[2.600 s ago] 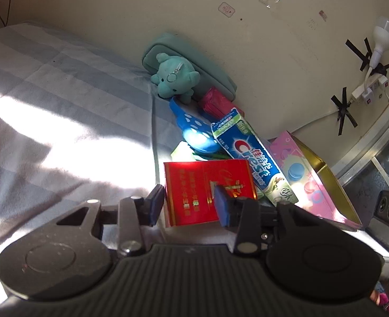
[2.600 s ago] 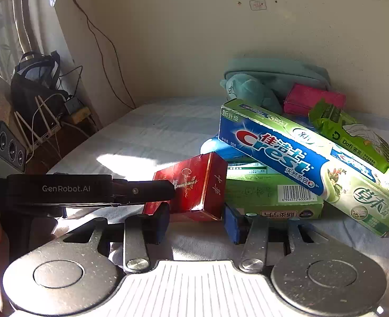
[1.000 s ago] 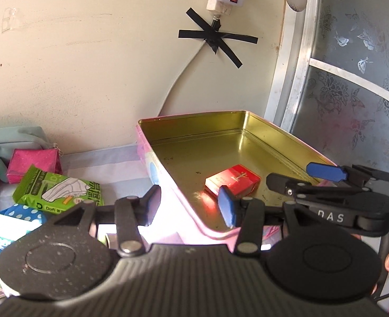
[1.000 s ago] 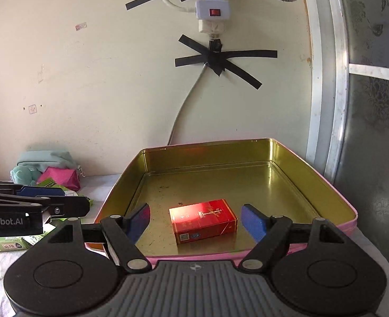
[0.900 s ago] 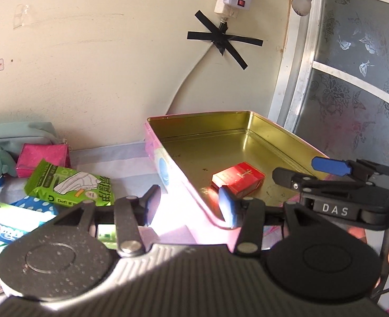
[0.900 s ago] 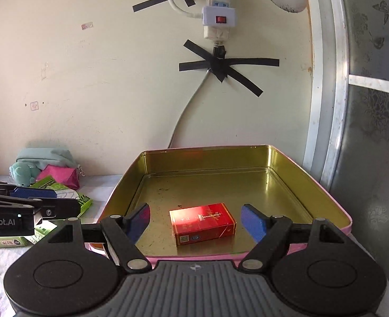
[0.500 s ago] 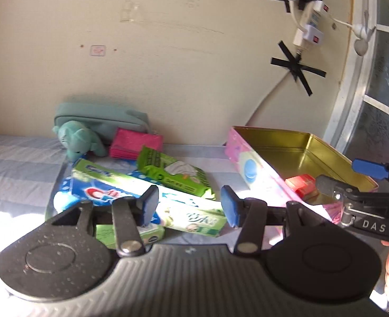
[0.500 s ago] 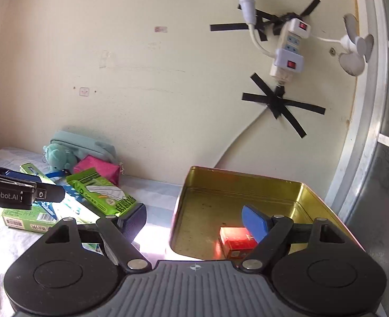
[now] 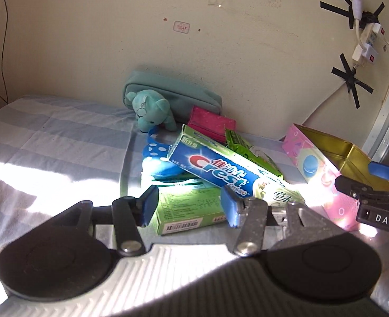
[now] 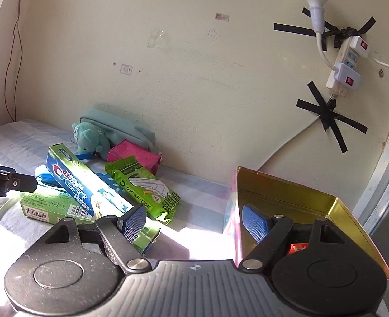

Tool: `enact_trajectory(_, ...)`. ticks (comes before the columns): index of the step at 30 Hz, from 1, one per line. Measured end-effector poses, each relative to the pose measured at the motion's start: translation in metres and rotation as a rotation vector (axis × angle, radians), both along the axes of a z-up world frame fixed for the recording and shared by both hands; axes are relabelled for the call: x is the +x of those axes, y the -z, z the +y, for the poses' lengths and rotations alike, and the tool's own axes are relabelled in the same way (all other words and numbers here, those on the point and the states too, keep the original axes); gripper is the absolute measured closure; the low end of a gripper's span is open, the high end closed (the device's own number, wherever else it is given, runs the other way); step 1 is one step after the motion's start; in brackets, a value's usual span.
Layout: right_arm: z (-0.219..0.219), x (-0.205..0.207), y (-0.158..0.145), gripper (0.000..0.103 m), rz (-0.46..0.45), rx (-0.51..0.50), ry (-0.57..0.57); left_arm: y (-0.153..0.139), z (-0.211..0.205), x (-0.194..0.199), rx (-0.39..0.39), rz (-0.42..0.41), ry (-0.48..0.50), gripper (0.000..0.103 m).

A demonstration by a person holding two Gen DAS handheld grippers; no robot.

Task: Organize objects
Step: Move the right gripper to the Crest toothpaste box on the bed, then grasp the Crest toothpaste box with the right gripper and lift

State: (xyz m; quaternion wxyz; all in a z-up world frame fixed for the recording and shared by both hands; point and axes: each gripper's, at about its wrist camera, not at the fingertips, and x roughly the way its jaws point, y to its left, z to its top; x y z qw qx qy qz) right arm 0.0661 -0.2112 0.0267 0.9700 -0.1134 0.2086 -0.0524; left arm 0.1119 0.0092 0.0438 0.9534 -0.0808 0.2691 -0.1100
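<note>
A pile lies on the striped bed: a Crest toothpaste box (image 9: 228, 170) across a light green box (image 9: 186, 208), a green wipes pack (image 10: 144, 187), a blue item (image 9: 159, 159), a pink pouch (image 9: 211, 122), a teal plush (image 9: 152, 115) and a teal case (image 9: 173, 95). My left gripper (image 9: 189, 206) is open, its jaws either side of the green box's near end. My right gripper (image 10: 194, 224) is open and empty, over the near corner of the pink tin (image 10: 300, 198). A red box (image 10: 298, 248) lies inside the tin, mostly hidden.
The wall stands right behind the pile, with a taped power strip (image 10: 347, 60) and cable above the tin. A metal door frame (image 10: 384, 179) runs down the right. Striped bedding (image 9: 49, 145) spreads to the left in strong sunlight.
The red box, earlier in the pile, now lies in the tin. Both grippers have swung left from the tin; my left one has come down to the green box.
</note>
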Motion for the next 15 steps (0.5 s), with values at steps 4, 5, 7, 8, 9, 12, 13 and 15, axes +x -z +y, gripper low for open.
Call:
enact_trajectory(4,0.009,0.010,0.006,0.030,0.025,-0.014,-0.018,0.005,0.012,0.003,-0.009,0.016,-0.017,0.049)
enact_trajectory(5,0.011,0.013,0.008,0.030,0.031,-0.014,-0.022,0.006,0.015,0.003,-0.011,0.018,-0.020,0.049)
enact_trajectory(7,0.013,0.017,0.010,0.030,0.038,-0.013,-0.035,0.007,0.021,0.007,-0.017,0.021,-0.025,0.049)
enact_trajectory(8,0.014,0.018,0.011,0.030,0.042,-0.007,-0.046,0.007,0.025,0.010,-0.022,0.025,-0.028,0.049)
enact_trajectory(9,0.014,0.020,0.013,0.030,0.046,0.008,-0.069,0.006,0.030,0.015,-0.032,0.031,-0.026,0.049)
enact_trajectory(12,0.012,0.019,0.018,0.032,0.072,0.117,-0.197,0.003,0.044,0.031,-0.088,0.063,-0.017,0.049)
enact_trajectory(13,0.012,0.019,0.020,0.032,0.088,0.152,-0.235,0.002,0.047,0.037,-0.111,0.076,-0.011,0.049)
enact_trajectory(15,0.012,0.024,0.026,0.035,0.116,0.211,-0.278,-0.001,0.048,0.052,-0.142,0.092,0.004,0.049)
